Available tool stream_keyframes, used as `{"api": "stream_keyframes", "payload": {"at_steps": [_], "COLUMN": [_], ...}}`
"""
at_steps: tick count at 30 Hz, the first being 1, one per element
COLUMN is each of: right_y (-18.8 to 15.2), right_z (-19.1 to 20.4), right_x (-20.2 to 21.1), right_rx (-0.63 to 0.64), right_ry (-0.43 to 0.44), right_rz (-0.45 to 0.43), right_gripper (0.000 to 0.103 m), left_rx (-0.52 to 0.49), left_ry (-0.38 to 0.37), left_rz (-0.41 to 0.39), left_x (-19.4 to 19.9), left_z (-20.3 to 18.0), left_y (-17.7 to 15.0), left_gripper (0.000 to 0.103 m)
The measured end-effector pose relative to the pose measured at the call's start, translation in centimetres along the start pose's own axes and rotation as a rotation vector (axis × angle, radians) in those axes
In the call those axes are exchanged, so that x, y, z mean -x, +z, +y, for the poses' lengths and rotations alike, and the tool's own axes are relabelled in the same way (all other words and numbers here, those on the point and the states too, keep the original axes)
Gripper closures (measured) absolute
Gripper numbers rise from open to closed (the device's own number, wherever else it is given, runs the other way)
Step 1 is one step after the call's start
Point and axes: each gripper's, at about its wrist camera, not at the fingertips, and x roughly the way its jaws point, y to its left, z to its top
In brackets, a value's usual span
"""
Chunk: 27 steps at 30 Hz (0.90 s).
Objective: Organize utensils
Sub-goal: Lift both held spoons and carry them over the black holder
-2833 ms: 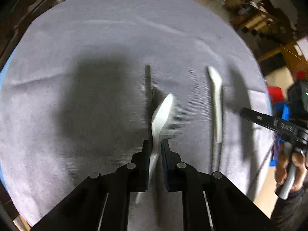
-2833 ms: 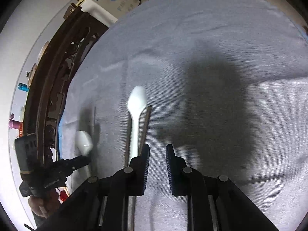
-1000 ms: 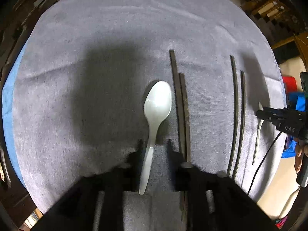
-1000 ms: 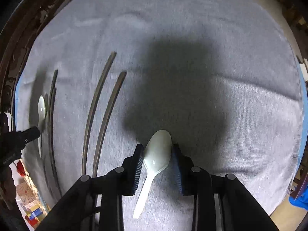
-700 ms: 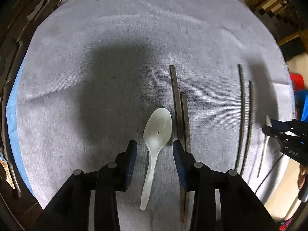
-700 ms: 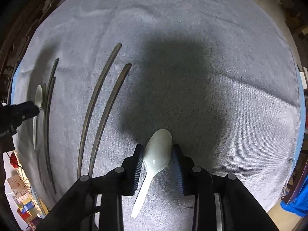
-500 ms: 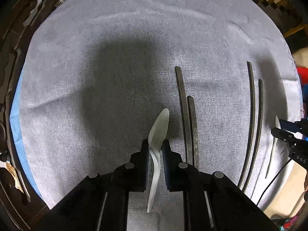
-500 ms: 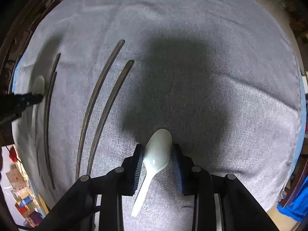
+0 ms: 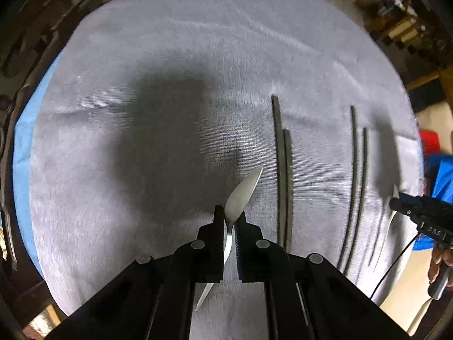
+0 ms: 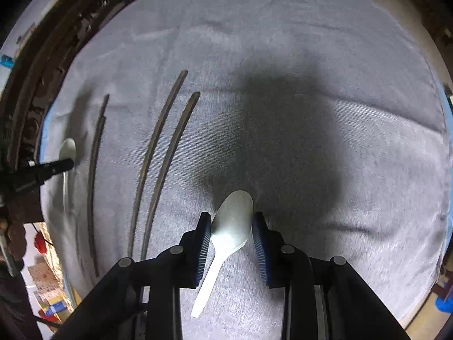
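My left gripper is shut on a white plastic spoon, turned on its edge with the bowl pointing forward and right, lifted off the grey cloth. My right gripper holds another white spoon by the bowl between its pads, the handle pointing back toward me. Two pairs of dark chopsticks lie on the cloth: one pair just right of my left gripper, another further right. In the right wrist view they show as a near pair and a far pair.
The left gripper shows at the left edge of the right wrist view with its spoon. The right gripper shows at the right of the left wrist view. Dark carved wood rims the table.
My left gripper closed on the spoon, tipped it onto its edge and lifted it. The right gripper kept its hold on its spoon and barely moved.
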Motion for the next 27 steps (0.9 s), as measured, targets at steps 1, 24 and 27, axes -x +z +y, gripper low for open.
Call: {"api": "stream_keyframes", "payload": {"at_steps": [1, 24, 27], "right_y": [-0.4, -12.4, -14.3], "right_z": [-0.1, -2.1, -1.6], "right_x": [0.4, 12.1, 13.7], "right_rx": [-0.003, -0.173, -0.181], "right_ry": [0.008, 0.166, 0.169], "right_rz": [-0.010, -0.455, -0.522], "right_gripper": [0.071, 0.071, 0.071], "left_rx": [0.015, 0.225, 0.230], "left_ry": [-0.012, -0.224, -0.248], "left_rz": [-0.025, -0.451, -0.495], "left_x": [0.9, 11.7, 12.7], "left_z": [0.3, 2.5, 2.3], "left_y": [-0.3, -13.9, -15.2], "left_gripper": [0.096, 0.096, 0.096]}}
